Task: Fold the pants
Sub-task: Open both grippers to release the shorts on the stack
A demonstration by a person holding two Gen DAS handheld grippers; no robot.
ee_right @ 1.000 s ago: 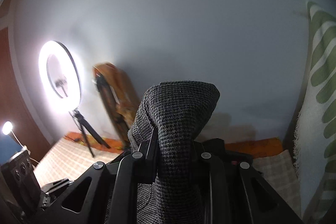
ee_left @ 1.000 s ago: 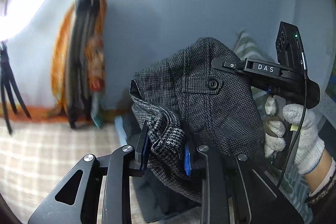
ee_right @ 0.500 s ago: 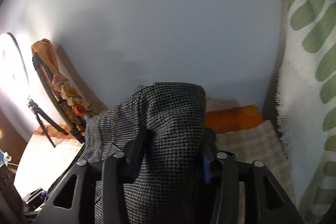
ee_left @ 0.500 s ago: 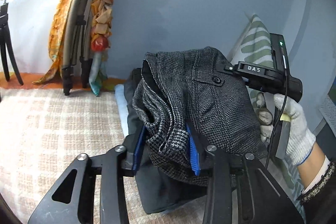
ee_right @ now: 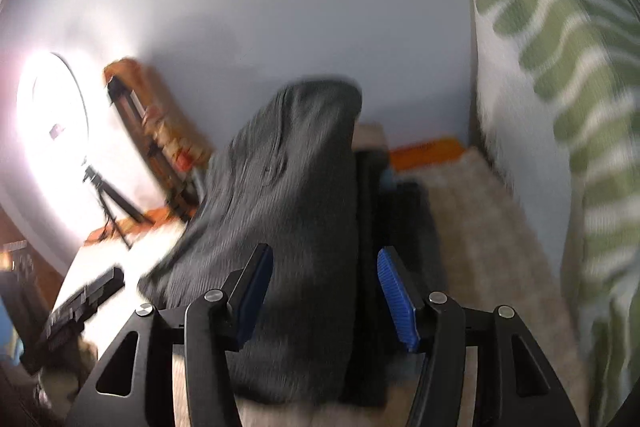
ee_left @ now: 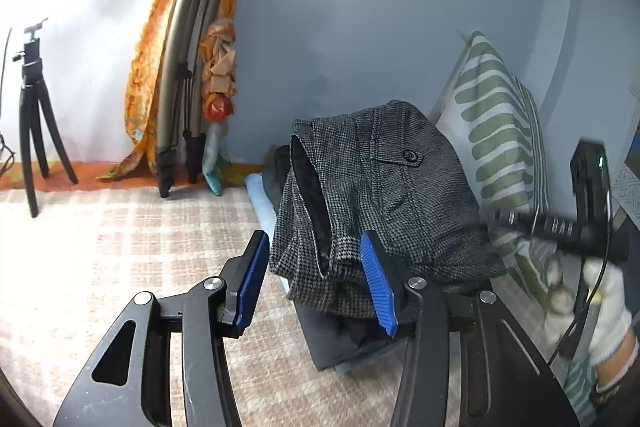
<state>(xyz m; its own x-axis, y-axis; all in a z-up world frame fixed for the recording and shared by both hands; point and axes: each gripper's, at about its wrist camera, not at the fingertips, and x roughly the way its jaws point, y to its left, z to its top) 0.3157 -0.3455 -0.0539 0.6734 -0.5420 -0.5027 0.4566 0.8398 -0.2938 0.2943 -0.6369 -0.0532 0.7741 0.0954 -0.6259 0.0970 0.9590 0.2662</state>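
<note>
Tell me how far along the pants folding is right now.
Mostly done: the grey checked pants sit folded on a stack of dark clothes beside the striped pillow. In hand: nothing, since the left claw and right claw are both open. Left: perhaps neatening the bunched front edge.

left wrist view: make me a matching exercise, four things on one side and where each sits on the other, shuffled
Things:
1. grey houndstooth pants
2. green-striped white pillow
3. small black tripod
4. orange cloth draped over folded stand

Places:
A. far left, by the wall
B. on a dark folded pile, just past the open left tool
C. right of the pants, against the wall
D. leaning on the wall, between tripod and pants

Pairs: 1-B, 2-C, 3-A, 4-D
</note>
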